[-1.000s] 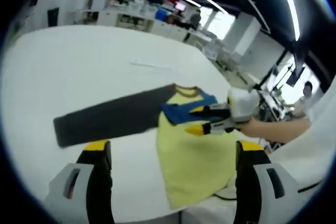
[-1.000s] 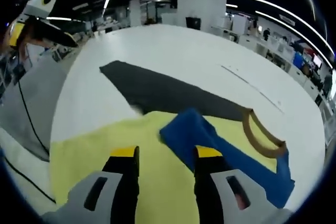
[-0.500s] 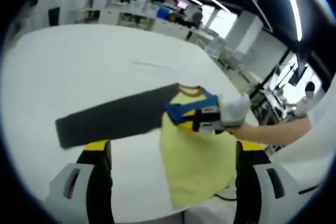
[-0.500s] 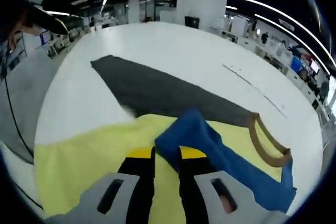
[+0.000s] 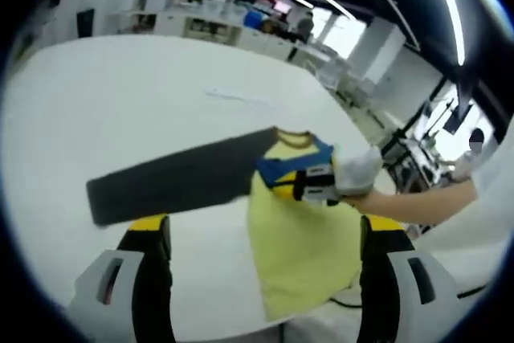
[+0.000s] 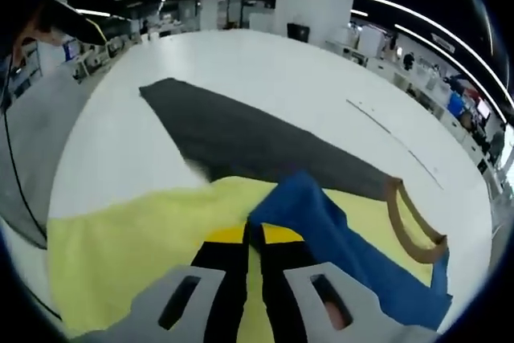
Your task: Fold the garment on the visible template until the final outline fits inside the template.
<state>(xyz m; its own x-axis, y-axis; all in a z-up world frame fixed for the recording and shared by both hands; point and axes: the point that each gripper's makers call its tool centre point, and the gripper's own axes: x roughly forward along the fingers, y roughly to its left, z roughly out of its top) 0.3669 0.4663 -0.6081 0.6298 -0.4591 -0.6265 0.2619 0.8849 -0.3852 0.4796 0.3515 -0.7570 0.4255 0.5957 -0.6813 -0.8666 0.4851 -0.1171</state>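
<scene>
A yellow shirt [image 5: 301, 238] with a brown collar [image 5: 293, 139] lies flat on the white table [image 5: 120, 94], partly over a long dark grey template [image 5: 173, 178]. Its blue sleeve [image 5: 281, 168] is folded across the chest. My right gripper [image 5: 299, 188] reaches in from the right. In the right gripper view its jaws [image 6: 255, 235] are pressed together on the end of the blue sleeve [image 6: 337, 234], above the yellow shirt [image 6: 136, 238]. The template [image 6: 249, 138] stretches away behind it. My left gripper [image 5: 265, 226] hovers open over the near table edge, holding nothing.
A person's arm [image 5: 418, 198] holds the right gripper. A thin pale strip [image 5: 237, 98] lies on the far table. A black cable [image 5: 345, 301] runs past the table's near edge by the shirt hem. Office desks and people stand far behind.
The right gripper's jaws have come together, from apart over the blue sleeve to shut on its end. The left gripper has stayed put and open.
</scene>
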